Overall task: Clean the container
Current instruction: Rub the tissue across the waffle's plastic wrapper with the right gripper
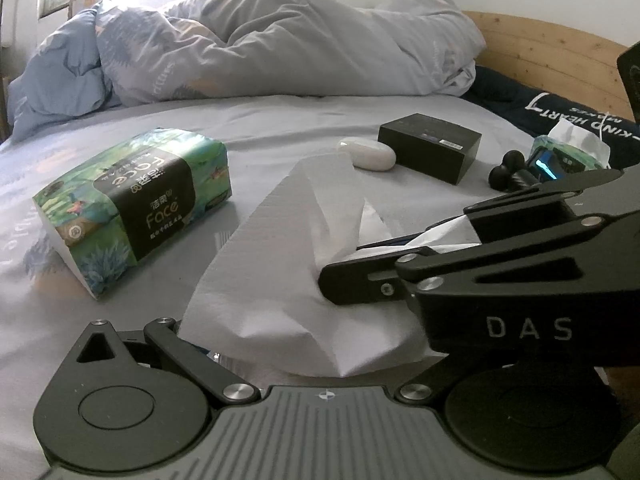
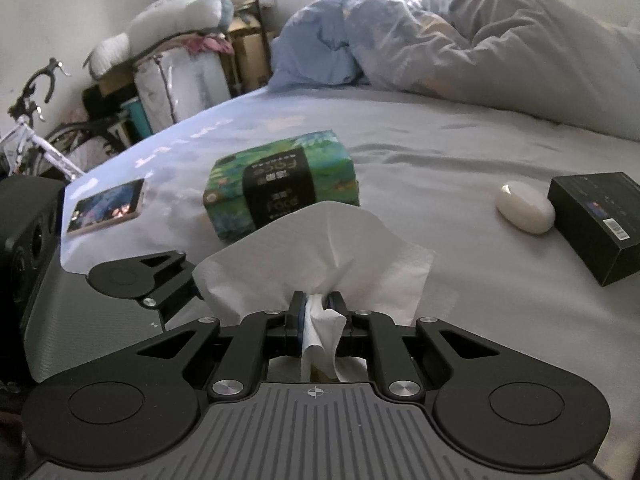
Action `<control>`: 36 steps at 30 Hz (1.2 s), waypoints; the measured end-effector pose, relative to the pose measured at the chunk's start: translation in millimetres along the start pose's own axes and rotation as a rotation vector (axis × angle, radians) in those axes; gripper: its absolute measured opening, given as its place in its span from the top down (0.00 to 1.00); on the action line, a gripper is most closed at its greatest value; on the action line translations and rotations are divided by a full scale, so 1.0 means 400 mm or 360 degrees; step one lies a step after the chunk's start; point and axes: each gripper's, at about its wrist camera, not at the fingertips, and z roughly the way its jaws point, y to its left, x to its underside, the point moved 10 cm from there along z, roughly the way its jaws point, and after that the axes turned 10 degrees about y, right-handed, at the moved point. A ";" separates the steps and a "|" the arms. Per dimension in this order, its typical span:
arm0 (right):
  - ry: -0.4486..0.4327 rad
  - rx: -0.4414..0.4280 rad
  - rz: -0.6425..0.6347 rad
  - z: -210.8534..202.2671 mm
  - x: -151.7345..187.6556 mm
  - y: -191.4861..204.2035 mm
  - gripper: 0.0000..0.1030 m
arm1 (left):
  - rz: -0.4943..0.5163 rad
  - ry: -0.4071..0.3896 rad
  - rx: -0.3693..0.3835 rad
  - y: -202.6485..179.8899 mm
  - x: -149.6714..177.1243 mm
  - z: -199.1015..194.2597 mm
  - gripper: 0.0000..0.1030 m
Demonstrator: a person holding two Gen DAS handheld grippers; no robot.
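My right gripper (image 2: 318, 304) is shut on a white tissue (image 2: 320, 248) that fans out ahead of its fingers. In the left wrist view the same right gripper (image 1: 344, 276) reaches in from the right and the tissue (image 1: 280, 264) drapes over the front of my left gripper. The left gripper's own fingers are hidden under the tissue. A glint of something clear (image 1: 218, 357) shows under the tissue edge; I cannot tell what it is. A white oval case (image 1: 368, 154) (image 2: 525, 208) lies on the bed.
A green tissue pack (image 1: 136, 208) (image 2: 280, 188) lies on the grey bed sheet (image 2: 440, 168). A black box (image 1: 430, 146) (image 2: 600, 220), a phone (image 2: 106, 208), a crumpled duvet (image 1: 280, 44) and a wooden headboard (image 1: 552, 56) are around.
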 end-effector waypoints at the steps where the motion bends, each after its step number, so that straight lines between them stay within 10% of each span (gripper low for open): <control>1: -0.0001 0.0000 0.0000 0.001 0.000 0.000 0.87 | 0.0001 0.0000 0.0000 0.000 0.000 0.000 0.00; 36: -0.0063 0.0098 0.0054 0.000 -0.014 -0.027 0.90 | 0.0033 0.0004 -0.0011 -0.009 0.004 -0.001 0.00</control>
